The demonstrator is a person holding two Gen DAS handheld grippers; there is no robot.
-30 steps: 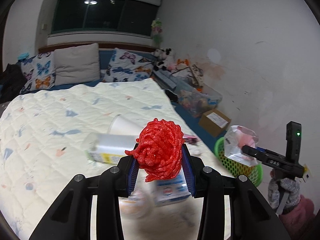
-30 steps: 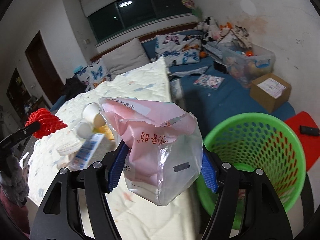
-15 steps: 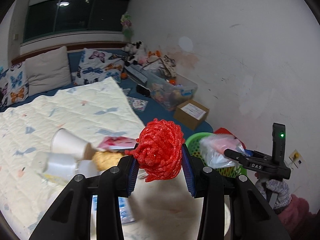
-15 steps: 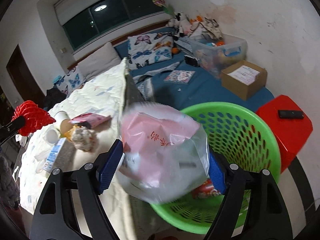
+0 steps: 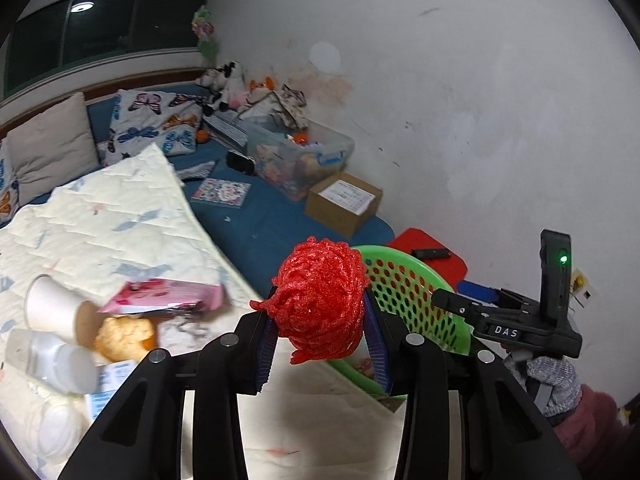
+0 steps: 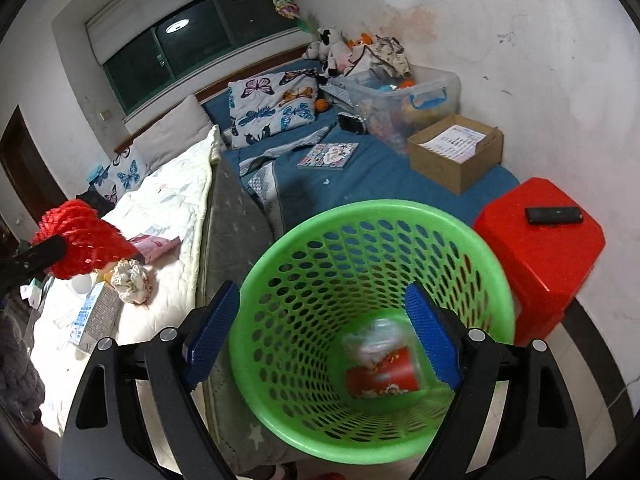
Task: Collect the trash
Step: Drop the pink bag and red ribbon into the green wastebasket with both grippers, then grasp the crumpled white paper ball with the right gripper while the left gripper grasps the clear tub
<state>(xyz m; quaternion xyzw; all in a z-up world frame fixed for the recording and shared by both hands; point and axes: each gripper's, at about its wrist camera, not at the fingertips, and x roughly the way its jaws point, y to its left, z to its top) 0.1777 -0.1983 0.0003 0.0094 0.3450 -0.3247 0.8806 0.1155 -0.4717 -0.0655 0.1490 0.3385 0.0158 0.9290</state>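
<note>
My left gripper (image 5: 320, 334) is shut on a red foam net ball (image 5: 320, 300), held over the bed's edge just left of the green basket (image 5: 416, 300). The same red foam net ball (image 6: 80, 240) shows at the left of the right wrist view. My right gripper (image 6: 320, 336) hangs over the green basket (image 6: 280, 264), its jaws opening with nothing between the pads. A clear plastic bag with pink contents (image 6: 376, 340), blurred, lies in the basket beside a red packet (image 6: 384, 376).
On the cream quilt (image 5: 120, 220) lie a paper cup (image 5: 52, 304), a pink wrapper (image 5: 168, 296), a crumpled ball (image 6: 130, 280) and a blue-white box (image 6: 92, 316). A red stool (image 6: 544, 240) with a remote stands right of the basket. A cardboard box (image 6: 456, 156) sits behind.
The right gripper moved over the basket, opened and let the plastic bag drop in. The left gripper carried the red net ball rightward toward the basket.
</note>
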